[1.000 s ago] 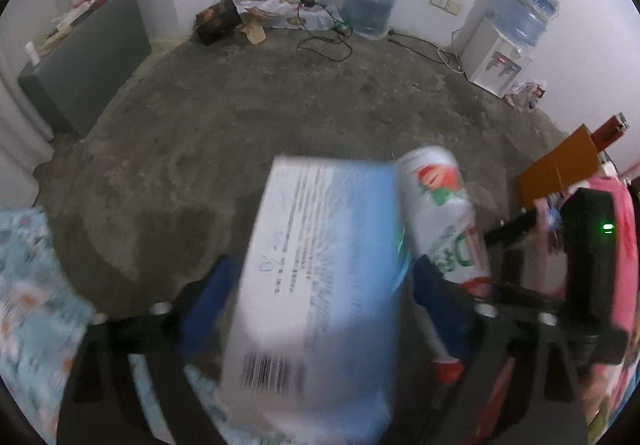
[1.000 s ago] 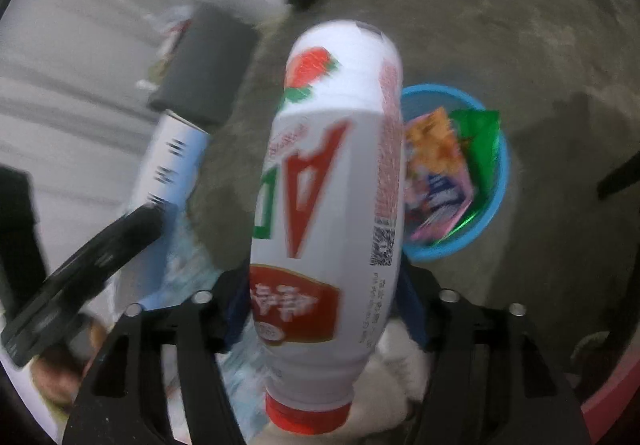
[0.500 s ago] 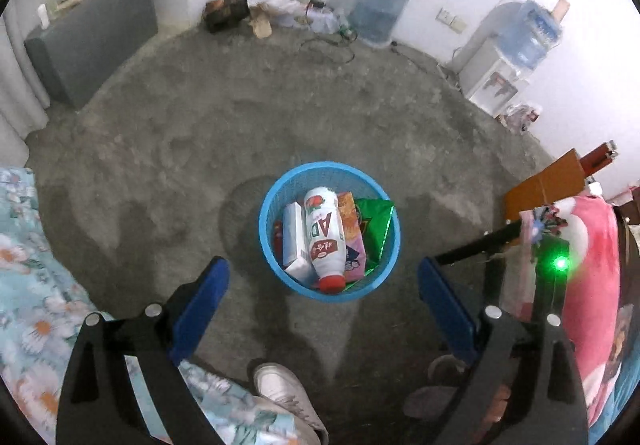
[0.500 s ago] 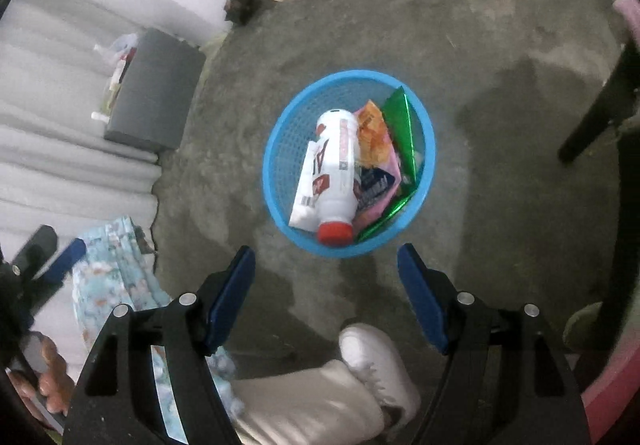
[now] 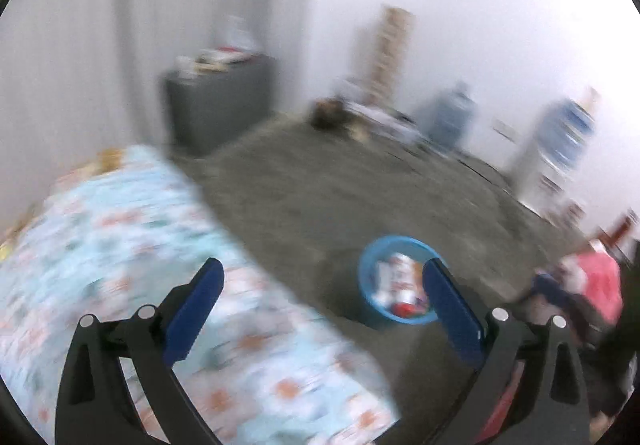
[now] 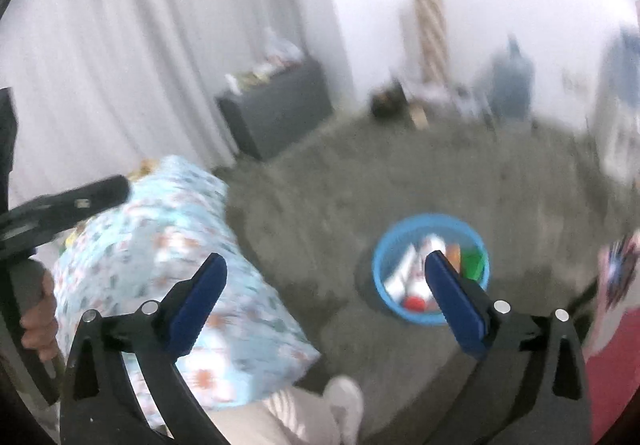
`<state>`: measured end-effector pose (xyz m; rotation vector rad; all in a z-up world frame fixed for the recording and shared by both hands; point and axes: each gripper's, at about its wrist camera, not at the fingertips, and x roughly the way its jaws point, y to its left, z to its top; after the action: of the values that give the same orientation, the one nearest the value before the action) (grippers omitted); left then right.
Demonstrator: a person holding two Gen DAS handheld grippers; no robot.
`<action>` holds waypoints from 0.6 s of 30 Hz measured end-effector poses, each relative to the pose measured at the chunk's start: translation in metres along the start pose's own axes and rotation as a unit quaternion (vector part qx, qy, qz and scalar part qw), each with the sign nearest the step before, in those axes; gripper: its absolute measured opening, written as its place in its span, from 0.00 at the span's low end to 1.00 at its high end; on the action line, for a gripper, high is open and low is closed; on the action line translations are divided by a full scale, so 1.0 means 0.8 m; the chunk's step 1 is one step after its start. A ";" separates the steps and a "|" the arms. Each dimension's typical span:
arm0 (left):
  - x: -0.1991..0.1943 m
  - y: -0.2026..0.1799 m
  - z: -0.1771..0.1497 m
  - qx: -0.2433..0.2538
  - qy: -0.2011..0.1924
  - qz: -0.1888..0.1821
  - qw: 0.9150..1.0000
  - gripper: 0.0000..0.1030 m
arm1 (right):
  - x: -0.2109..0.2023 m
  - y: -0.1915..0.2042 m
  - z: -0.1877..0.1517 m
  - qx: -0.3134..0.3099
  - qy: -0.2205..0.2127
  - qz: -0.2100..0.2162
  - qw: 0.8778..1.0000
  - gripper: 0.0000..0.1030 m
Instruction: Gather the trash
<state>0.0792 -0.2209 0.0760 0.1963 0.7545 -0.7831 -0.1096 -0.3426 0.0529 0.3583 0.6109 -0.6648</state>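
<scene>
A blue round basket (image 5: 366, 277) stands on the grey floor with a white bottle with a red cap (image 5: 402, 287), a white carton and wrappers inside. It also shows in the right wrist view (image 6: 386, 249), with the bottle (image 6: 414, 299) in it. My left gripper (image 5: 320, 269) is open and empty, raised over the edge of a floral-covered bed. My right gripper (image 6: 326, 265) is open and empty, above the floor left of the basket. Both views are blurred by motion.
A bed with a light blue floral cover (image 5: 120, 245) fills the lower left. A dark grey cabinet (image 5: 216, 105) stands by the curtain. Water jugs (image 5: 448, 121) and a dispenser (image 5: 556, 149) line the far wall. My shoe (image 6: 344, 401) is below.
Both grippers let go of the carton and bottle, which now lie in the basket. Both grippers have since tilted up and swung left toward the bed.
</scene>
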 end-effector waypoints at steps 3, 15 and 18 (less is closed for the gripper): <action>-0.049 0.041 -0.026 -0.039 -0.032 0.046 0.998 0.95 | -0.034 0.049 -0.004 -0.055 -0.032 0.006 0.998 0.92; -0.120 0.126 -0.182 -0.177 0.001 0.238 0.955 0.95 | -0.024 0.148 -0.085 -0.197 0.044 0.021 0.979 0.92; -0.115 0.121 -0.210 -0.170 0.035 0.238 0.956 0.95 | -0.021 0.158 -0.102 -0.222 0.068 0.011 0.973 0.92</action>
<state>0.0131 -0.0289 0.0060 0.0889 0.8532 -0.1829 -0.0693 -0.2013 0.0157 -0.0081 0.8633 -0.4658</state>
